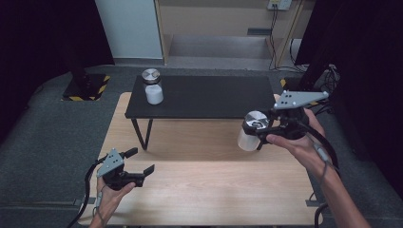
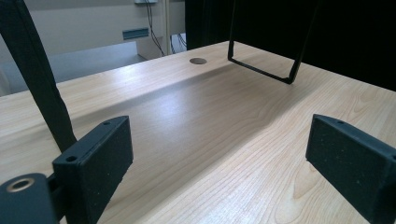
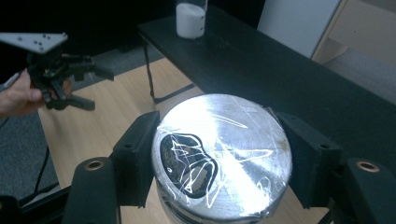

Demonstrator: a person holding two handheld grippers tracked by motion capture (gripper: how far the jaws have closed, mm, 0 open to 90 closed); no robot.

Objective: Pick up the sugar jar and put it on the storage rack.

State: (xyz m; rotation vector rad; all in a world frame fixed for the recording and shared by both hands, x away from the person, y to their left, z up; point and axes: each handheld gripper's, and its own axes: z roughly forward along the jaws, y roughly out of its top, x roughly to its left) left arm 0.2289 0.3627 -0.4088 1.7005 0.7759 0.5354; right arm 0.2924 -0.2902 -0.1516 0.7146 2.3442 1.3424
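While the left gripper (image 1: 142,162) hangs low over the near left part of the wooden table (image 1: 209,190), its two black jaws stand wide apart with nothing between them. In the left gripper view the pads (image 2: 100,158) frame only bare wood, and beyond them the black leg (image 2: 261,70) of the raised shelf meets the tabletop near a small round hole (image 2: 198,60). The person's left hand (image 1: 114,190) cups the gripper from below, its grey three-cornered plate on top.

Farther back, at the left end of the black shelf (image 1: 214,95), stands a white jar (image 1: 153,87) with a silver lid, upright and well apart from both grippers. The right gripper view shows it too, small at the shelf's far end (image 3: 190,19).

To the right, the right gripper (image 1: 256,130) is clamped on a second jar (image 1: 251,133), white-bodied with a shiny metal lid (image 3: 224,154). That jar is lifted clear of the table, in front of the shelf's right end and about level with its top. Seen along the right gripper's own jaws, the pads (image 3: 135,154) press on opposite sides of the lid's rim, which looks wrapped in clear, creased film. The right hand (image 1: 299,142) grasps the gripper from the near side, a cable trailing down along the forearm.
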